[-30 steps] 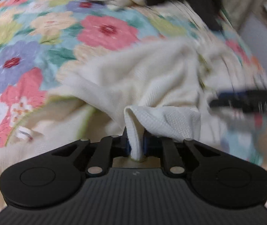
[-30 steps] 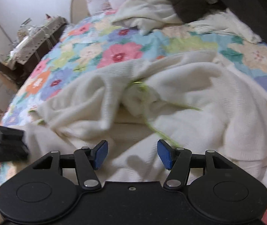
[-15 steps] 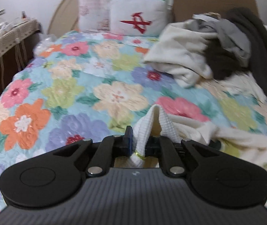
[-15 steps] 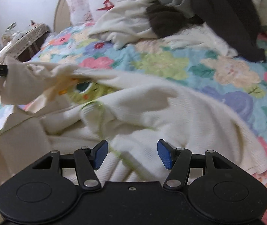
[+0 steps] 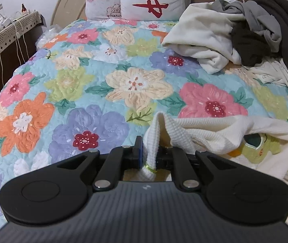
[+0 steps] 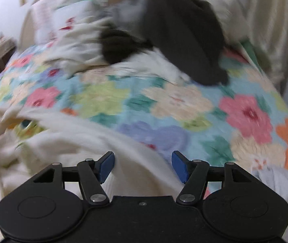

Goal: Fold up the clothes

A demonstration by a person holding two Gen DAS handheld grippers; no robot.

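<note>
Floral quilt; cream waffle-knit garment rumpled, left tongs pinching edge; right tongs agape.

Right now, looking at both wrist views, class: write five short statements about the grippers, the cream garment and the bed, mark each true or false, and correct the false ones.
1. The left gripper is shut on a cuff of the cream garment. True.
2. The right gripper grips the same garment. False: its jaws stand open with nothing between them, above the cloth.
3. The pile of clothes lies near the head of the bed, toward its right side. True.
4. The quilt is plain white. False: it is pale blue with large coloured flowers.
5. The white pillow bears a red mark. True.
</note>
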